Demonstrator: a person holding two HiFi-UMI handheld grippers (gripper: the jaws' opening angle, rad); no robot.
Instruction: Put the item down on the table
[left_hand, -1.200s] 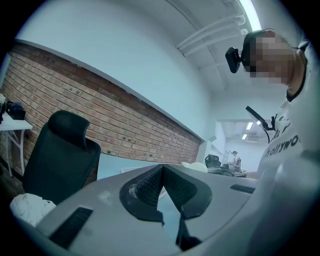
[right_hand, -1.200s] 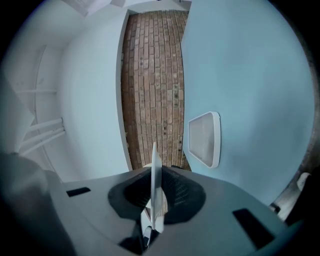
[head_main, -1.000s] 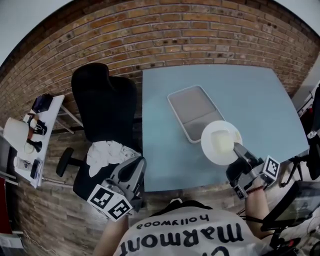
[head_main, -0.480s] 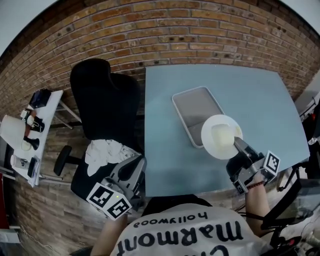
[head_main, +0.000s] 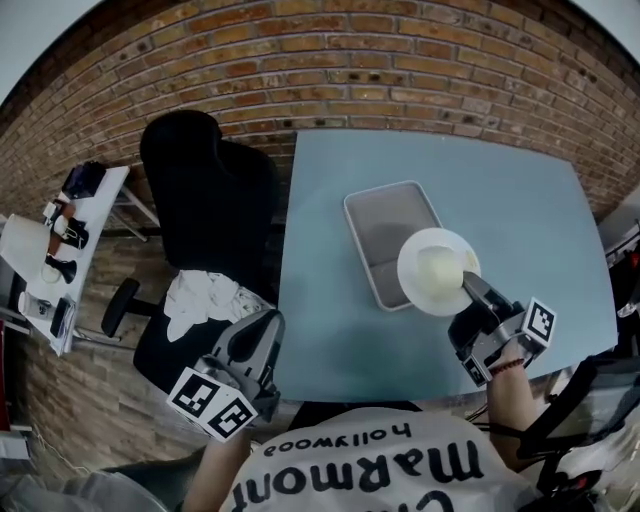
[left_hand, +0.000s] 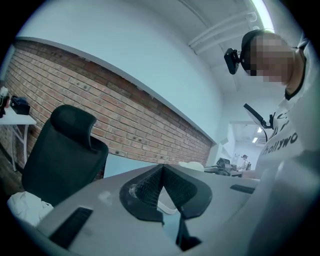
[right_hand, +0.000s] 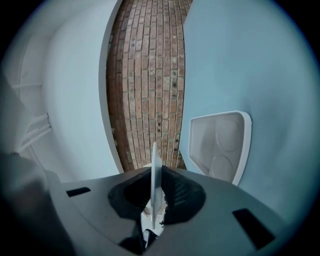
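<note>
Plate (head_main: 437, 272) pinched at rim in right gripper (head_main: 472, 288), over tray's (head_main: 385, 212) near right corner on table (head_main: 520, 200). Left gripper (head_main: 260, 333) jaws together, nothing btwn, at near left.

- Your left gripper (left_hand: 163, 166) had its jaws closed tip to tip with nothing between them, right of the black office chair (left_hand: 62, 150).
- A white cloth (left_hand: 22, 206) lay below the chair's backrest.
- A brick wall (left_hand: 130, 120) ran behind the chair.
- The blue table (left_hand: 121, 164) showed just right of the chair, beyond your jaws.
</note>
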